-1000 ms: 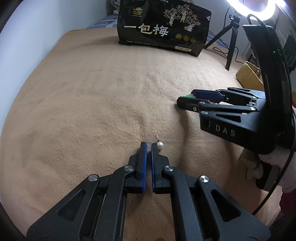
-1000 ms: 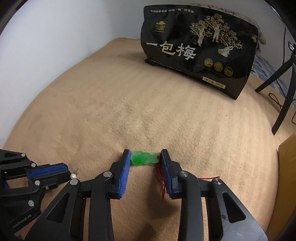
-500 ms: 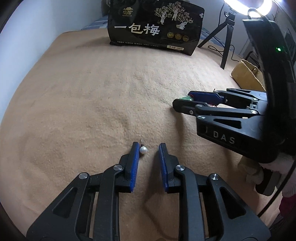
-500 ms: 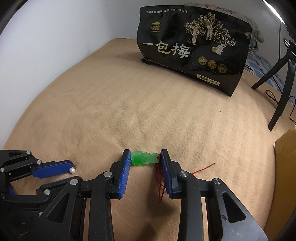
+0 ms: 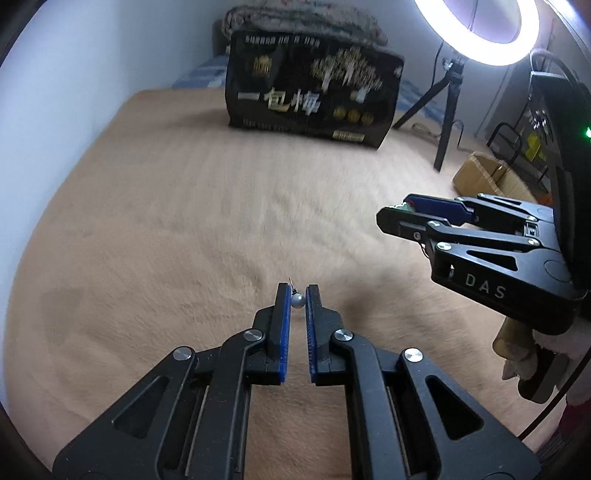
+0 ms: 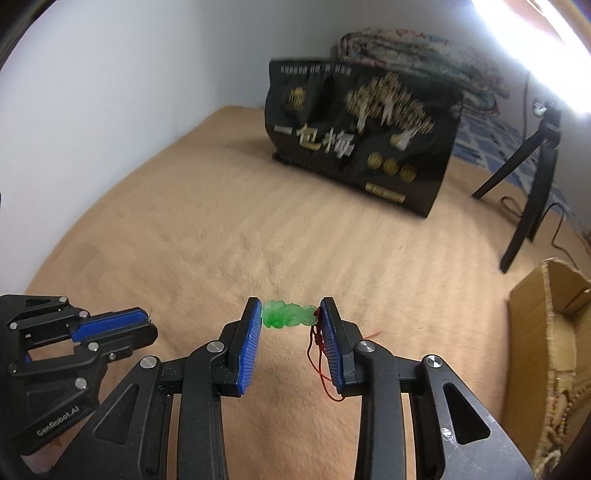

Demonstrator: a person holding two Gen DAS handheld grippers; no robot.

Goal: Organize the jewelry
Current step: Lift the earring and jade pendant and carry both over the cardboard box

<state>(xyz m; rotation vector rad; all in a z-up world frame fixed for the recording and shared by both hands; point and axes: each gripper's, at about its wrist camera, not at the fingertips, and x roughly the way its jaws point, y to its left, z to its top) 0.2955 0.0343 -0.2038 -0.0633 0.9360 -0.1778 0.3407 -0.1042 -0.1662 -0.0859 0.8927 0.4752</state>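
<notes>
My left gripper [image 5: 297, 293] is shut on a small pearl earring [image 5: 297, 301] whose thin post sticks up past the fingertips; it is held above the tan blanket [image 5: 166, 221]. My right gripper [image 6: 290, 314] is shut on a green jade pendant [image 6: 287, 314], gripped end to end, with a red cord [image 6: 319, 354] hanging from its right end. The right gripper shows in the left wrist view [image 5: 399, 214] at the right, with a bit of green at its tip. The left gripper shows in the right wrist view [image 6: 144, 325] at the lower left.
A large black snack bag [image 5: 314, 99] stands at the far end of the blanket, also in the right wrist view [image 6: 362, 147]. A ring light [image 5: 476, 29] on a black tripod [image 6: 528, 192] stands at the right. A cardboard box [image 6: 550, 332] sits beyond the blanket's right edge.
The left gripper opened around the pearl earring, then closed on it and lifted it. Both grippers have risen and tilted up. The right gripper keeps holding the jade pendant.
</notes>
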